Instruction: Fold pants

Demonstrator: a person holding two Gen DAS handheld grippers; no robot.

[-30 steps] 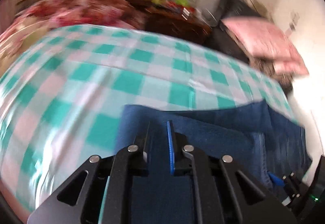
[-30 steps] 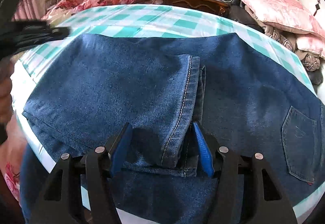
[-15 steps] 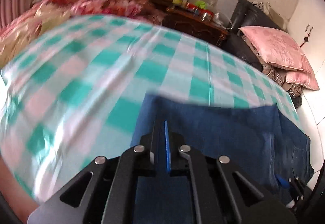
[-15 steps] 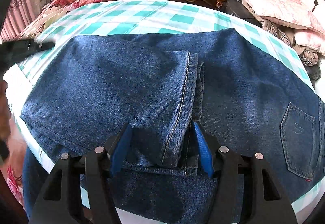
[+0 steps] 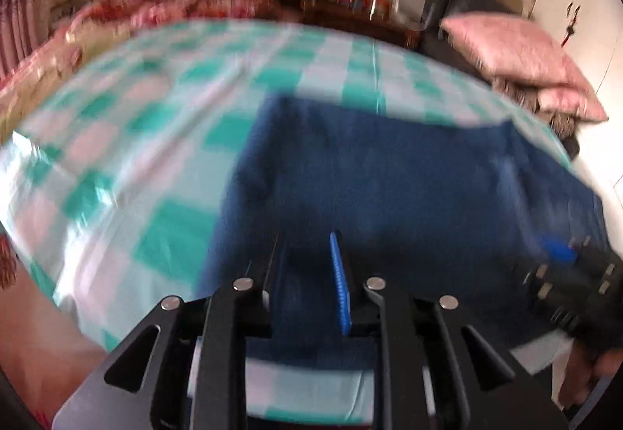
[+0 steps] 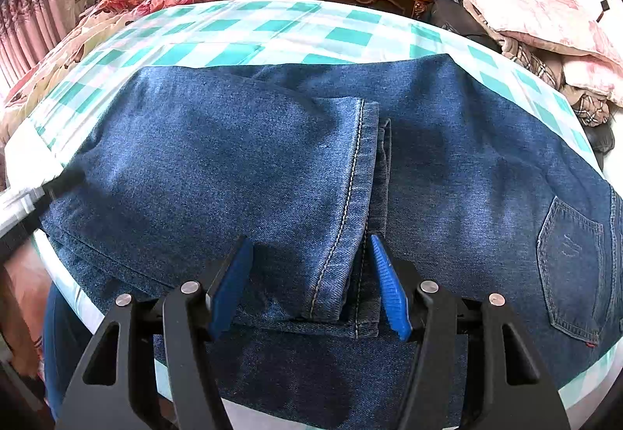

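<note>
Left gripper (image 5: 307, 274) has slid along the folded edge and its jaws are opening, denim showing between them. Right gripper (image 6: 309, 282) unmoved, jaws wide, straddling the leg hems without pinching. Jeans (image 6: 241, 161) lie on the checkered sheet (image 6: 272, 36), legs already folded over. Probably one more fold left.

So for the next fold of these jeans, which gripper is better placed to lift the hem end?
Probably the right gripper: its open jaws already straddle the stitched hem of the jeans. The left gripper, jaws opening, sits at the folded edge instead.
</note>
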